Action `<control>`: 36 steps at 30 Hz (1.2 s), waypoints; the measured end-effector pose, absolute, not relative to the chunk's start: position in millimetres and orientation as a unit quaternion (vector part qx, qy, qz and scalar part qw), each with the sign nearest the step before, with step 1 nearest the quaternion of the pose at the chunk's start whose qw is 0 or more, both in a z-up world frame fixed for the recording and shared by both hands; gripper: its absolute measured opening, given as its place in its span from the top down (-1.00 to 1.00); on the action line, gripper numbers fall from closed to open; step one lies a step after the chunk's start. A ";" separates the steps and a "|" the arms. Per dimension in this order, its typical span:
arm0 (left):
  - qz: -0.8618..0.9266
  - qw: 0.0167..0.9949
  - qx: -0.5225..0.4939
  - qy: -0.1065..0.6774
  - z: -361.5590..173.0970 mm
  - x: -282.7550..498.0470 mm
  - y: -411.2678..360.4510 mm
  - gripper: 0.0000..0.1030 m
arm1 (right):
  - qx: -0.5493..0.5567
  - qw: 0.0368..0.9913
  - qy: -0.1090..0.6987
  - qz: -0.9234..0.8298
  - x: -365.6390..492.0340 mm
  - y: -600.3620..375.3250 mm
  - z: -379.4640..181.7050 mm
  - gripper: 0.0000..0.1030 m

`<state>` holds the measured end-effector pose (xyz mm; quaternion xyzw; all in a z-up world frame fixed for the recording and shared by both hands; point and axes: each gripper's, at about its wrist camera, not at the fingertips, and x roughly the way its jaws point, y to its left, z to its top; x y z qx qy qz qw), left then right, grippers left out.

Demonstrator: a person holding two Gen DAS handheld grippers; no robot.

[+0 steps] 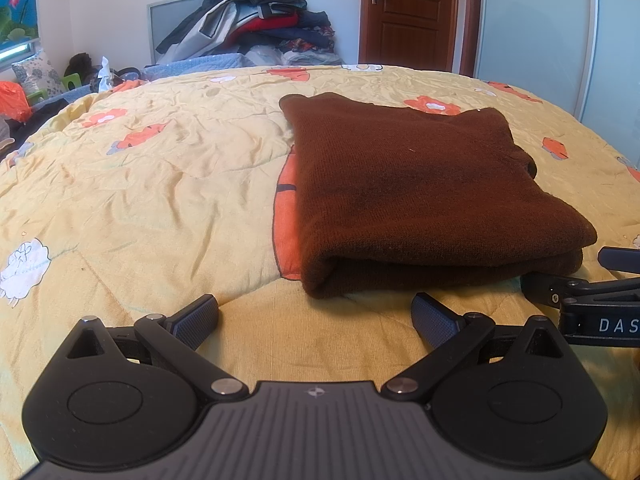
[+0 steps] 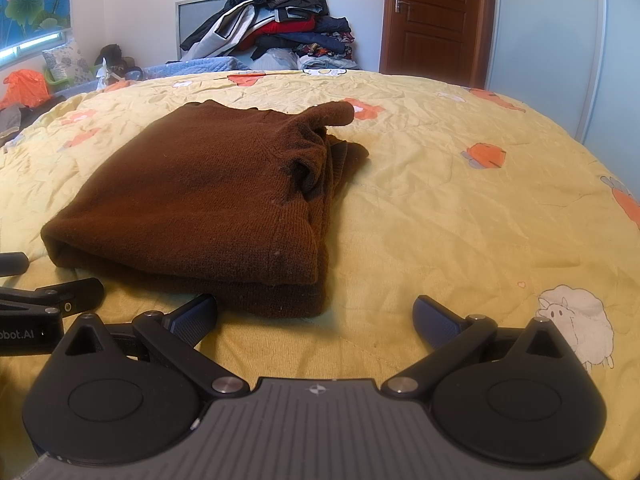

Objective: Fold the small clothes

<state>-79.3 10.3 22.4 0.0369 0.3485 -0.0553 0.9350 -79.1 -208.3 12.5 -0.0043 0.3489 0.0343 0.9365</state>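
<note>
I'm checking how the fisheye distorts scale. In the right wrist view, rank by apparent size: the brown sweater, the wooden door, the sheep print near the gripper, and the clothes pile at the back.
1. brown sweater, clearly largest.
2. clothes pile and wooden door: too alike to rank.
3. sheep print, smallest, though enlarged by nearness to the camera.

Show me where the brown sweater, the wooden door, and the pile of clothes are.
brown sweater (image 1: 420, 184), left wrist view, middle of its folded top layer.
wooden door (image 1: 408, 12), left wrist view, its centre panels.
pile of clothes (image 2: 280, 20), right wrist view, middle of the heap behind the bed.
</note>
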 end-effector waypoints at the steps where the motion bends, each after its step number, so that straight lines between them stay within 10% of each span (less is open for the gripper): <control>1: -0.055 0.935 0.037 0.349 22.4 -79.3 10.3 -1.00 | -0.004 0.936 0.349 0.034 -78.8 -208.2 12.5 -1.00; 36: -0.051 0.934 0.032 0.351 22.6 -76.2 9.1 -1.00 | -0.005 0.937 0.349 0.034 -78.5 -207.9 12.3 -1.00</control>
